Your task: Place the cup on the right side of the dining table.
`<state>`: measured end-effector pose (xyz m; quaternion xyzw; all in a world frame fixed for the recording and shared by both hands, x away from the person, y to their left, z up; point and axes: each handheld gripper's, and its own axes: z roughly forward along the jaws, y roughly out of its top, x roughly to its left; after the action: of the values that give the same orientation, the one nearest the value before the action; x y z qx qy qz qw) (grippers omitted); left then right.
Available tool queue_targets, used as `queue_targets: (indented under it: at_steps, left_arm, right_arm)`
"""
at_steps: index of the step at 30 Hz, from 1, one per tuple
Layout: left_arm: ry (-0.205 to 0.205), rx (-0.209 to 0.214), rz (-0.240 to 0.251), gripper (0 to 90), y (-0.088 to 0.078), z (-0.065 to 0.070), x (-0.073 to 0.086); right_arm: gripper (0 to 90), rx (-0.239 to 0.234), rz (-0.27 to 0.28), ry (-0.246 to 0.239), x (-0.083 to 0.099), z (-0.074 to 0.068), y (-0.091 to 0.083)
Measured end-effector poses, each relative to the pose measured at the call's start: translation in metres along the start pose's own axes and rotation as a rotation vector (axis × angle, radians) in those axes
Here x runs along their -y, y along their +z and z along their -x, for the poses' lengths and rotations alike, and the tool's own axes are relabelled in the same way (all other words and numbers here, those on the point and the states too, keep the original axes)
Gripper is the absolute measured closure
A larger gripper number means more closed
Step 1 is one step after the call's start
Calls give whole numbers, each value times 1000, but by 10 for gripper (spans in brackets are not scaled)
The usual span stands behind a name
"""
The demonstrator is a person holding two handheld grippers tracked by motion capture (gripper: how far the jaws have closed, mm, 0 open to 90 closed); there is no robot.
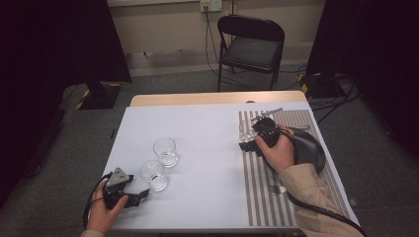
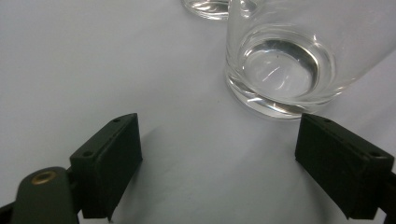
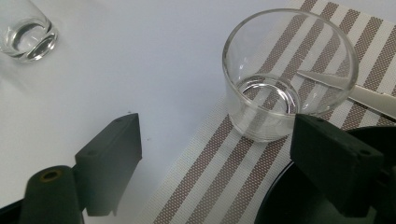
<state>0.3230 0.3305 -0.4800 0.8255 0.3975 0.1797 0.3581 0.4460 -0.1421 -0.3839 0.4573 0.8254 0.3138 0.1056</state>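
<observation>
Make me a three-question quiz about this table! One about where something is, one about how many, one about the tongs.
1. Where does the clear glass tumbler nearest the right tongs stand?
A. on the brown-and-white striped placemat
B. on a chair
C. on the floor

2. How many clear tumblers are on the white table?
A. one
B. three
C. five

3. The left tongs are:
A. shut on a tumbler
B. shut on a fork
C. open and empty

Answers:
1 A, stripes lie under it.
2 B, near tumbler, far tumbler, plus that one.
3 C, the jaws stand apart.
</observation>
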Motion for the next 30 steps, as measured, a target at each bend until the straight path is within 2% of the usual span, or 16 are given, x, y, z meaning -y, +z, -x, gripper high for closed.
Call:
queue_targets:
  at_steps: [9, 24, 30]
  left_arm:
    - [0, 0, 0, 139, 0, 0, 0]
    - [0, 0, 0, 139, 0, 0, 0]
    - [0, 0, 0, 139, 0, 0, 0]
  right_arm:
    - [160, -6, 2, -16, 3, -3, 0]
    - [159, -32, -2, -10, 10, -6, 1]
    - [159, -40, -7, -29, 13, -9, 4]
